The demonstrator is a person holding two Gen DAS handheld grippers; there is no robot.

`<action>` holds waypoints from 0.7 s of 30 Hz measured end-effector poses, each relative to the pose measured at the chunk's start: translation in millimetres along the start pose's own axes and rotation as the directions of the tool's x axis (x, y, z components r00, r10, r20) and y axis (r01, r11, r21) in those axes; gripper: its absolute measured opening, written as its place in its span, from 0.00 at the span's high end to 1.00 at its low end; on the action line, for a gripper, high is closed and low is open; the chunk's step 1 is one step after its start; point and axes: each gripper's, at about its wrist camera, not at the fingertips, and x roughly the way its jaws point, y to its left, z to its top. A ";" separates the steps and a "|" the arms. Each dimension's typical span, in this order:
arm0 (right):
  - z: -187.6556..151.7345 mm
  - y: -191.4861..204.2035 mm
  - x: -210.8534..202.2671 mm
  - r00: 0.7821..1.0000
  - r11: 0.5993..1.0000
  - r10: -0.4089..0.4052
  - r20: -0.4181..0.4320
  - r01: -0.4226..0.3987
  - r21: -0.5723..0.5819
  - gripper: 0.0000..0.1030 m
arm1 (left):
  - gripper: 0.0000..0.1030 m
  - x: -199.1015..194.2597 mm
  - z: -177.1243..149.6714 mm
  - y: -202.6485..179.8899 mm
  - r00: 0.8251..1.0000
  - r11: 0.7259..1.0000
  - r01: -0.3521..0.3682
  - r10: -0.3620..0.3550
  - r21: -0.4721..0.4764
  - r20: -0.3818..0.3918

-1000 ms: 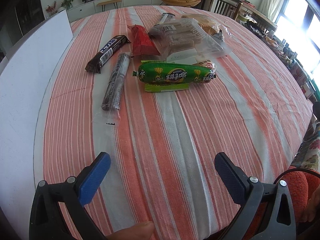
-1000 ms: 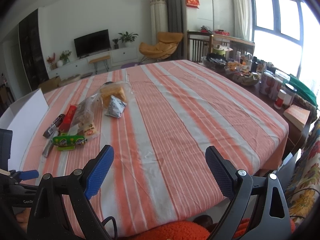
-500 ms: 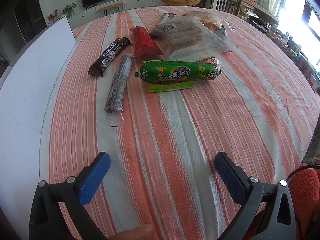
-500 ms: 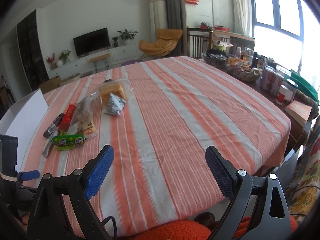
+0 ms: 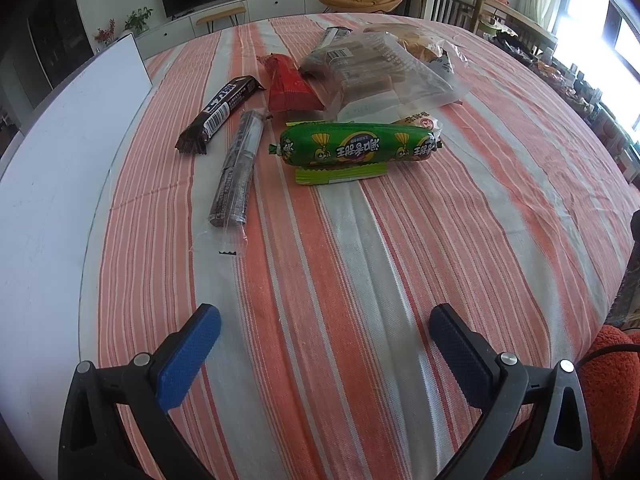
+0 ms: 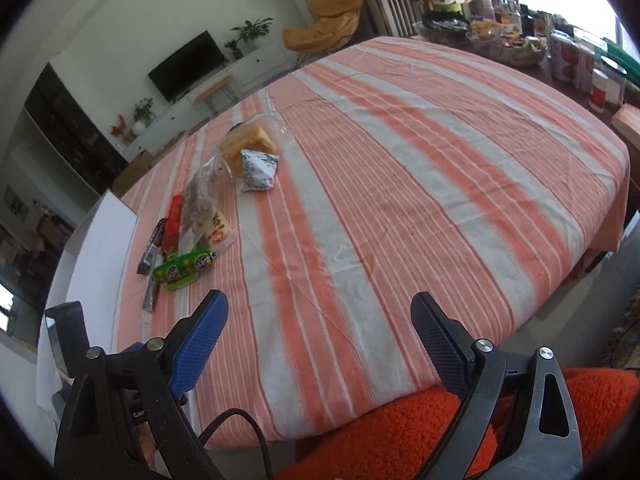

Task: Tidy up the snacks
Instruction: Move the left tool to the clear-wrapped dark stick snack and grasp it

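Snacks lie on the striped tablecloth (image 5: 360, 280). In the left wrist view a green sausage pack (image 5: 356, 146) lies across the middle, a clear-wrapped dark cookie roll (image 5: 238, 172) left of it, a dark chocolate bar (image 5: 220, 112), a red packet (image 5: 288, 88) and a clear bag of brown bars (image 5: 372, 72) behind. My left gripper (image 5: 324, 344) is open and empty, short of the snacks. My right gripper (image 6: 320, 332) is open and empty at the table's near edge; the green pack (image 6: 184, 266), a bread bag (image 6: 250, 146) and a white packet (image 6: 258, 170) lie far left.
A white box (image 5: 60, 160) stands at the table's left edge, also in the right wrist view (image 6: 100, 232). Jars and bowls (image 6: 520, 40) crowd a side table at far right. An orange fuzzy cushion (image 6: 400, 432) is below the right gripper.
The left gripper has moved slightly toward the snacks. The right gripper has tilted and turned, so its view now looks down more on the table. Both stayed open.
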 end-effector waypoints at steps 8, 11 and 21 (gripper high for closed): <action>-7.8 5.0 13.1 1.000 0.998 -0.013 -0.018 0.012 -0.060 0.08 | 0.00 1.0 2.4 0.3 1.000 1.000 0.016 -0.016 0.026 -0.012; -8.0 3.0 14.2 1.000 0.999 -0.006 -0.023 0.005 -0.052 0.08 | 0.00 1.4 3.7 0.6 0.999 0.999 0.028 -0.027 0.043 -0.027; -8.2 -1.2 18.0 0.999 1.000 0.008 -0.040 -0.010 -0.030 0.08 | 0.00 -7.5 6.9 12.0 0.995 0.995 0.102 -0.101 0.009 -0.014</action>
